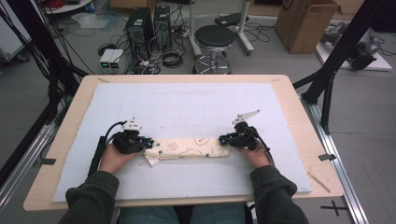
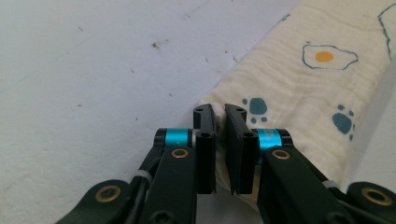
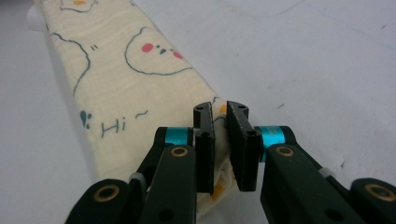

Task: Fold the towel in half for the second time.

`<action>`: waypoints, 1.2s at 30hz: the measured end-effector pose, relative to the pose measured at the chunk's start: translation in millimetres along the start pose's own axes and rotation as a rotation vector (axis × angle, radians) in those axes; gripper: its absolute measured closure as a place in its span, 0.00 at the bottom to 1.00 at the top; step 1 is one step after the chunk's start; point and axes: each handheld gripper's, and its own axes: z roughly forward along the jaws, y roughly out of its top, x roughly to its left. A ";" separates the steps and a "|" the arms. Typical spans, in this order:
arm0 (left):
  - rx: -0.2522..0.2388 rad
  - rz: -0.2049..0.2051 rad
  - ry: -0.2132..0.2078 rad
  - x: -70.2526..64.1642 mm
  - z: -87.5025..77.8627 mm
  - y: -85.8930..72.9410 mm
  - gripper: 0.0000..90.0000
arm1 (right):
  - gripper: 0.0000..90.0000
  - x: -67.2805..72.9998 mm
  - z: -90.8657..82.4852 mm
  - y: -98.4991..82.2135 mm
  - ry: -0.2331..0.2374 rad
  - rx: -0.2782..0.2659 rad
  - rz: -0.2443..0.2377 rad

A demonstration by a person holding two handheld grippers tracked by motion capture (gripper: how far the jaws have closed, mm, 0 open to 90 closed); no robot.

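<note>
Left gripper (image 1: 145, 141) is pinched tight on the left end of the long cream cotton cloth, folded into a strip and printed w/ fried eggs and blue paws (image 1: 189, 147); right gripper (image 1: 223, 139) is clamped the same way on the right end. Strip's long axis runs left-right btwn them, near the front of the pale blue foam mat (image 1: 187, 105), flat on it. Fabric looks soft, crinkly, floppy, so imo both ends need to rise together or the middle sags.

grippers: 2 | folded cloth (image 1: 189, 148): 1 | table (image 1: 299, 140): 1 | stool (image 1: 214, 37): 1
</note>
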 end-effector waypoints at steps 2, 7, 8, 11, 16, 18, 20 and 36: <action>-0.011 0.011 0.022 -0.6 -2.2 3.3 0.92 | 0.91 0.9 -3.2 3.2 -0.016 0.004 -0.014; -0.047 0.003 0.046 2.4 -6.0 13.7 0.93 | 0.91 1.7 -6.9 13.5 -0.044 0.010 -0.014; -0.058 -0.005 0.053 4.0 -6.1 14.9 0.93 | 0.91 0.6 -6.5 15.4 -0.044 0.010 -0.019; -0.073 -0.033 0.059 11.0 -4.7 15.9 0.93 | 0.91 -3.8 -6.0 20.7 -0.054 -0.001 -0.012; -0.086 -0.071 0.078 20.9 0.8 17.0 0.93 | 0.91 -17.1 -2.8 30.5 -0.070 -0.026 0.024; -0.090 -0.074 0.094 23.5 2.7 20.4 0.93 | 0.91 -20.7 0.5 35.0 -0.080 -0.024 0.031; -0.096 -0.078 0.099 27.5 3.3 24.4 0.93 | 0.91 -24.7 4.5 38.5 -0.091 -0.021 0.036; -0.096 -0.118 0.138 43.5 20.2 20.5 0.86 | 0.89 -45.0 25.6 36.9 -0.136 -0.036 0.090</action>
